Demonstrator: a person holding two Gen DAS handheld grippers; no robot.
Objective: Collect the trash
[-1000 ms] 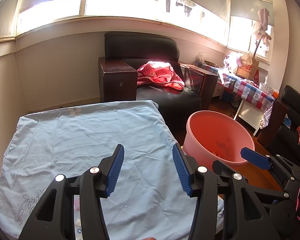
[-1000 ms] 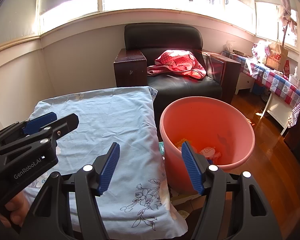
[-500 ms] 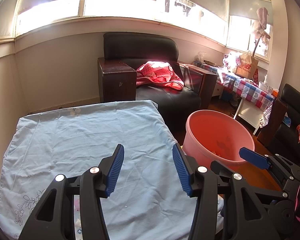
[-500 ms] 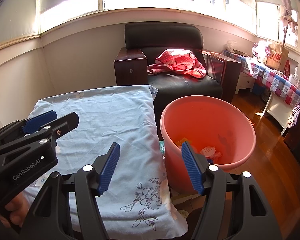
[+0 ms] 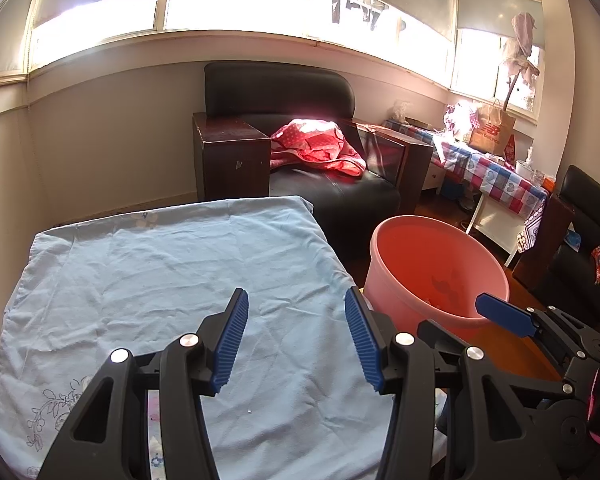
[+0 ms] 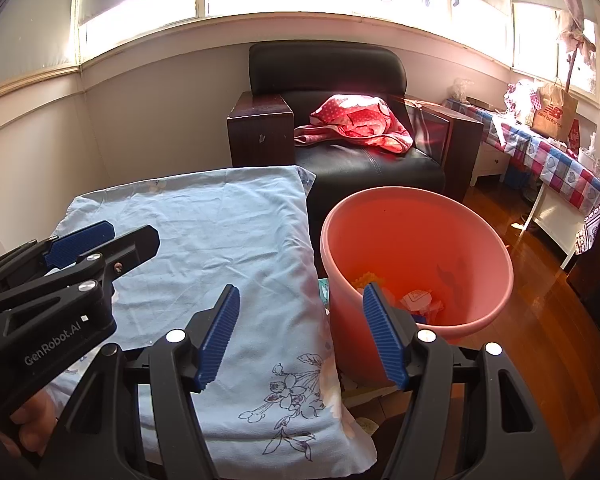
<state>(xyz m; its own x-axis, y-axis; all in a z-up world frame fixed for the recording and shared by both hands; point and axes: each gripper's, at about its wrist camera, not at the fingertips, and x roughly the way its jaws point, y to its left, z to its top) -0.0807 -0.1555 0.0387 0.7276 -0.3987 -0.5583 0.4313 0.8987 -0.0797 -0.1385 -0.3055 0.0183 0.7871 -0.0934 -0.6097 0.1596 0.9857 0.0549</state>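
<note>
A pink plastic bucket point(image 6: 476, 248) stands on the floor right of the table; it also shows in the left wrist view point(image 5: 384, 276). Crumpled trash point(image 6: 416, 300) lies at its bottom. My left gripper point(image 5: 296, 336) is open and empty above the light blue cloth point(image 5: 160, 272). My right gripper point(image 6: 300, 332) is open and empty, over the cloth's right edge and the bucket's near rim. The left gripper shows at the left of the right wrist view point(image 6: 60, 276); one blue finger point(image 5: 504, 314) of the right gripper shows in the left wrist view.
A black armchair point(image 6: 340, 152) with a red cloth point(image 6: 360, 124) stands behind the table. A side table with a checked cloth point(image 6: 556, 164) and a paper bag point(image 6: 554, 112) is at the right. The wooden floor point(image 6: 560, 320) lies right of the bucket.
Both grippers drifted very slightly; they stay open and empty. The bucket and cloth have not moved.
</note>
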